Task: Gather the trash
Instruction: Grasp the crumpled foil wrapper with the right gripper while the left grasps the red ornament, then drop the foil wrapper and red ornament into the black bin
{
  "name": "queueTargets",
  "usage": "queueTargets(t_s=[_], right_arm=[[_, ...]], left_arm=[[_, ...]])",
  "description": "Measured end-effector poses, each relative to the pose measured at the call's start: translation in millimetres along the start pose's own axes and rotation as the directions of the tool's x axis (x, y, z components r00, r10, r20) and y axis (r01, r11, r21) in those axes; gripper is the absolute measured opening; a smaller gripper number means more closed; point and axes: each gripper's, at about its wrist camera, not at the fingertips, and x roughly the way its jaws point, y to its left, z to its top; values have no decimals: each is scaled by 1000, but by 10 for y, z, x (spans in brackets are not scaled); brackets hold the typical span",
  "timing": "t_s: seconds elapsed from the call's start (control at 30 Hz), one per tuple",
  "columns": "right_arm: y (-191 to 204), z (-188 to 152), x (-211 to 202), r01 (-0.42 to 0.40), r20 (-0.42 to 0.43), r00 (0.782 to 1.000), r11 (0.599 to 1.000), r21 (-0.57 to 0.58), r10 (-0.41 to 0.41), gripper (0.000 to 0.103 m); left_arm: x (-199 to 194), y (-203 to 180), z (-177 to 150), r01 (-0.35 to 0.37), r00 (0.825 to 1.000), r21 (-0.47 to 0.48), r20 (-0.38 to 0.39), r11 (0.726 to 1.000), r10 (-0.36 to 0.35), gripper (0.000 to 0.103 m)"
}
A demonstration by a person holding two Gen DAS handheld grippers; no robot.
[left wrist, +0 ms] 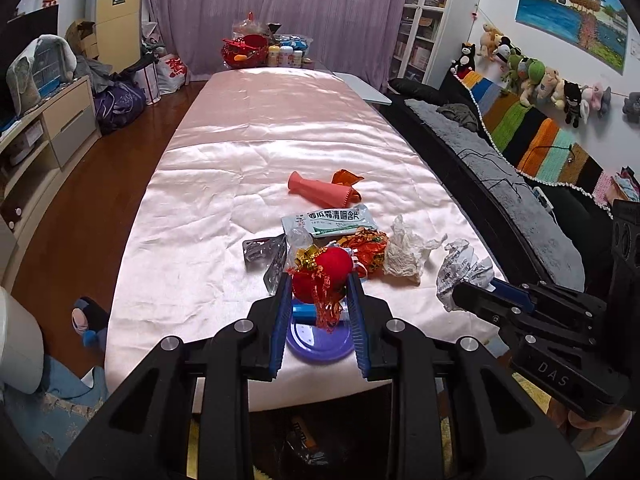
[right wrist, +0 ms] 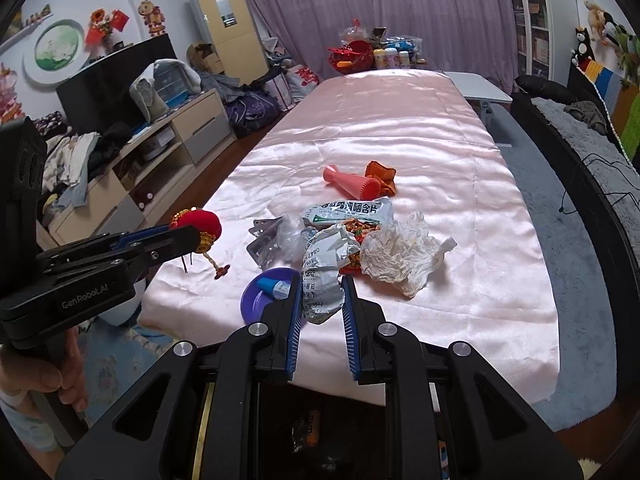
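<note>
Red ornament (left wrist: 322, 276) with gold trim, purple plate (left wrist: 320, 338), pink satin cloth (left wrist: 280, 132), white tissue (left wrist: 404, 254).

Pink satin-covered table (left wrist: 240, 152) bears wrappers, crumpled tissue (left wrist: 404, 254), purple plate (left wrist: 316, 340).

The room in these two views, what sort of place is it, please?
Most likely a lived-in home living room: a sofa under a row of plush toys, a bookcase, and a long table with a pink cloth holding scattered trash.
</note>
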Motion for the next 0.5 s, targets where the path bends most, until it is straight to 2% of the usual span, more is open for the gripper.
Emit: queueTargets(t_s=[0.23, 0.5], right_arm=[[68, -307, -197, 0, -32, 999, 1000, -2, 0, 21], [109, -681, -136, -20, -116, 993, 1000, 9, 21, 21]], left_arm=[[-287, -62, -396, 7, 1000, -8, -17, 1000, -7, 26], [-283, -122, -874, 31, 996, -9, -87, 999, -32, 26]])
